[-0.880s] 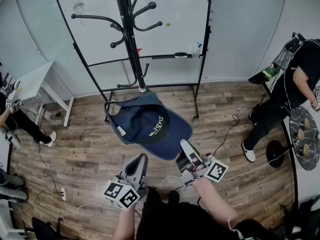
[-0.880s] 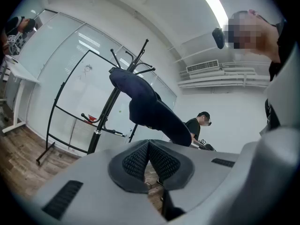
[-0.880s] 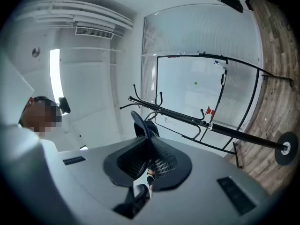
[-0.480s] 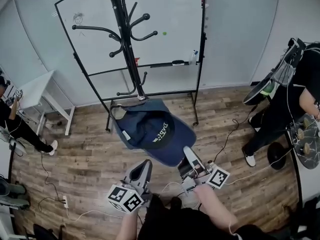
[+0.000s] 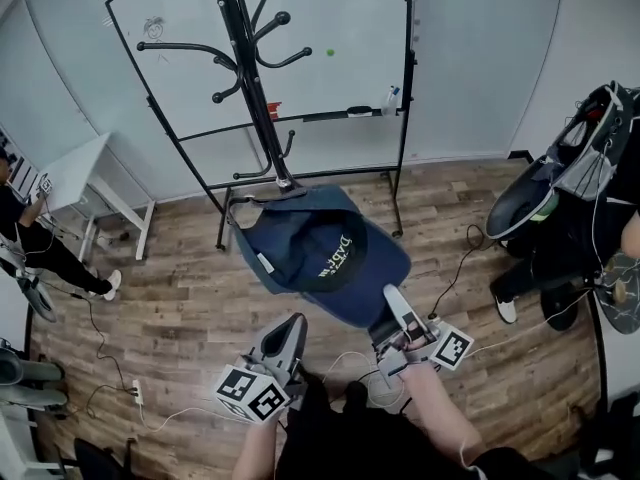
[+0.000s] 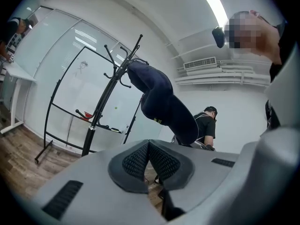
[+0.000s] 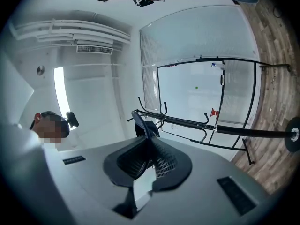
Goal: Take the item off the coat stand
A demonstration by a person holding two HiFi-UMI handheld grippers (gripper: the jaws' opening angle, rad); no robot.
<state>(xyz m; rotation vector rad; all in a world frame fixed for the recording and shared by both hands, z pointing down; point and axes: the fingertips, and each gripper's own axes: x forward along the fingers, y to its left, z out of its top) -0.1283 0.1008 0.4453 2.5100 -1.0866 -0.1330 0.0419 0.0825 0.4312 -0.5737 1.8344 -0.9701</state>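
The cap (image 5: pixel 310 253) hangs nearer than the coat stand (image 5: pixel 252 88), its near edge in the right tongs (image 5: pixel 392 300); the left tongs (image 5: pixel 288 330) lie left (apart from it). A whiteboard (image 5: pixel 330 18) stands behind.

I lose the coat stand (image 5: pixel 255 88) top past the head view's upper edge, its foot partly behind the cap (image 5: pixel 300 243), whose yellow print I cannot read.

The wood floor (image 5: pixel 180 298) bears the coat stand (image 5: pixel 252 78), a whiteboard frame (image 5: pixel 407 118), a white table (image 5: pixel 85 173) and loose cables (image 5: pixel 455 268).
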